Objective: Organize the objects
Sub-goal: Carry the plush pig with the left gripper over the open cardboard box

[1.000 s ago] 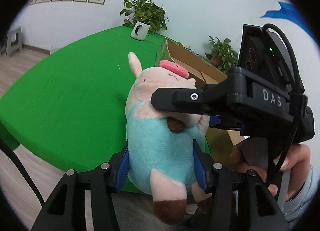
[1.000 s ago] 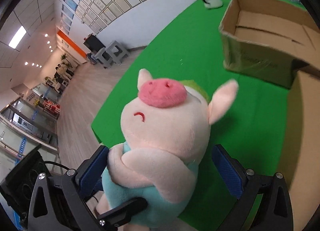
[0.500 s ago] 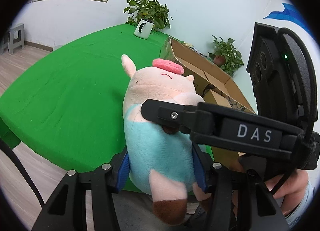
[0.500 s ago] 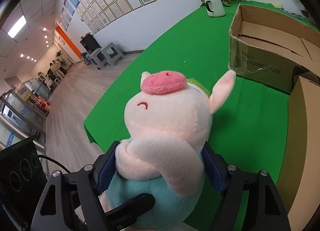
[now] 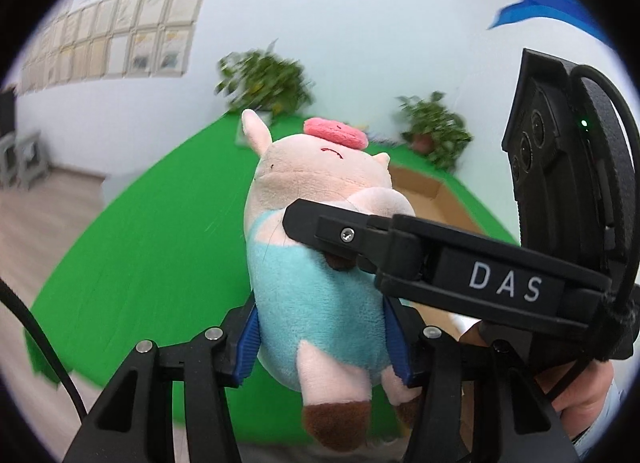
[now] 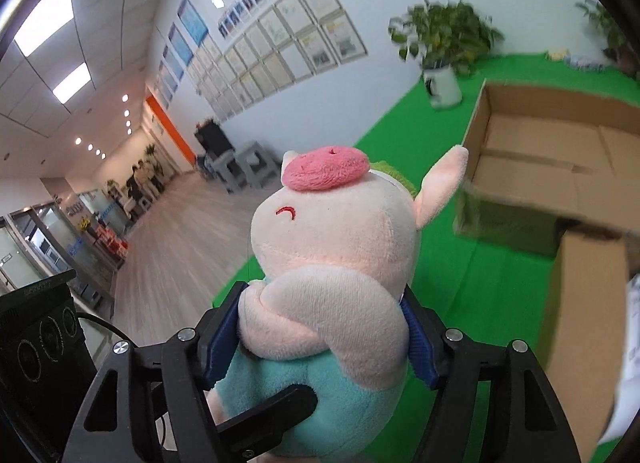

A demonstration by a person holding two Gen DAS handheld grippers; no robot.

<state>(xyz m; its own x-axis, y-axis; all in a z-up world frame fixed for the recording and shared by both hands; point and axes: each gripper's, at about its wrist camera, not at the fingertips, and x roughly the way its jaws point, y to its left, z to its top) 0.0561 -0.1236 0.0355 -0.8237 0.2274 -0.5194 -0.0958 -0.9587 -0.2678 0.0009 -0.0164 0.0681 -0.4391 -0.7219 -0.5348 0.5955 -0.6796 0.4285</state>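
A plush pig (image 5: pixel 320 283) with a pink snout and a teal body hangs in the air above the near edge of the green table (image 5: pixel 160 243). My left gripper (image 5: pixel 322 339) is shut on its lower body, both blue pads pressing the teal belly. My right gripper (image 6: pixel 320 343) is closing on its upper body, the pig (image 6: pixel 332 255) between the pads and both pads pressed into the plush at the arms. In the left wrist view one right finger (image 5: pixel 340 235) crosses the pig's chest. In the right wrist view a left finger (image 6: pixel 272 411) shows below.
An open cardboard box (image 6: pixel 540 167) stands on the table beyond the pig, and a second box (image 6: pixel 588 303) is nearer on the right. A potted plant in a white mug (image 6: pixel 440 83) sits at the table's far end. A hand (image 5: pixel 588 395) holds the right gripper.
The right gripper's jaws went from wide apart to pressed on the pig's upper body. Both grippers rose together with the pig, so the table now sits lower in both views.
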